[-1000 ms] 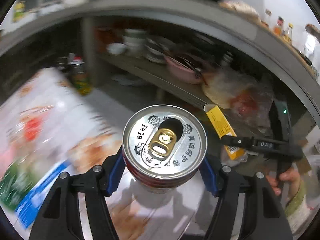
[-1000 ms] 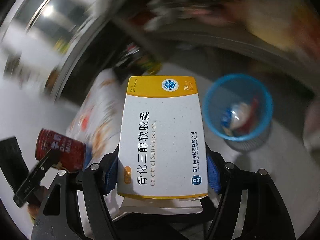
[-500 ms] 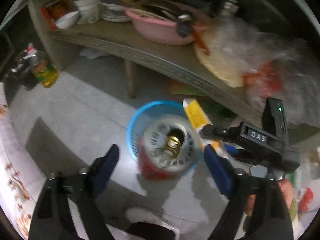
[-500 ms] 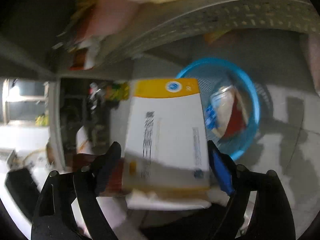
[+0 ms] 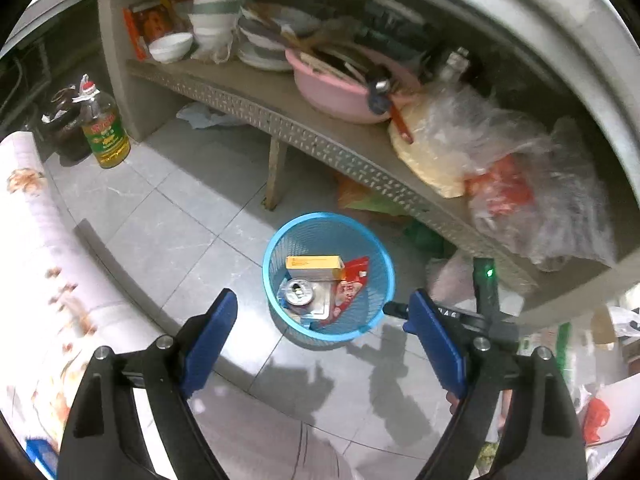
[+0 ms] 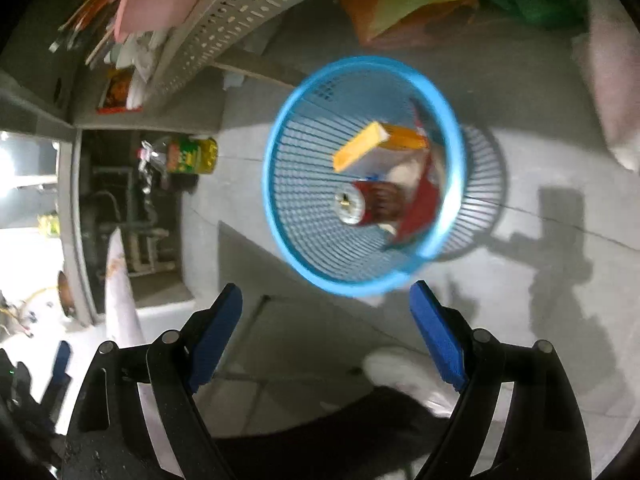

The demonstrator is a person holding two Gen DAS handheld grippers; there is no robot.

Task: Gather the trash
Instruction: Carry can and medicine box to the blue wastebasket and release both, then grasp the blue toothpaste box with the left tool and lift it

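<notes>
Left wrist view | left gripper (image 5: 322,316) and right gripper (image 6: 326,306) now spread, empty | can (image 5: 297,292) and box (image 5: 315,267) released into blue basket (image 5: 384,264) | drop done

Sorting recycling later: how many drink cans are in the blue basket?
1: a can lies low in the basket, below the yellow box, beside a red wrapper. More may be hidden underneath.

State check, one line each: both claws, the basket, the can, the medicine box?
left claw: open, empty
right claw: open, empty
blue basket: upright on the floor, holding trash
can: inside the basket
medicine box: inside the basket, above the can
</notes>
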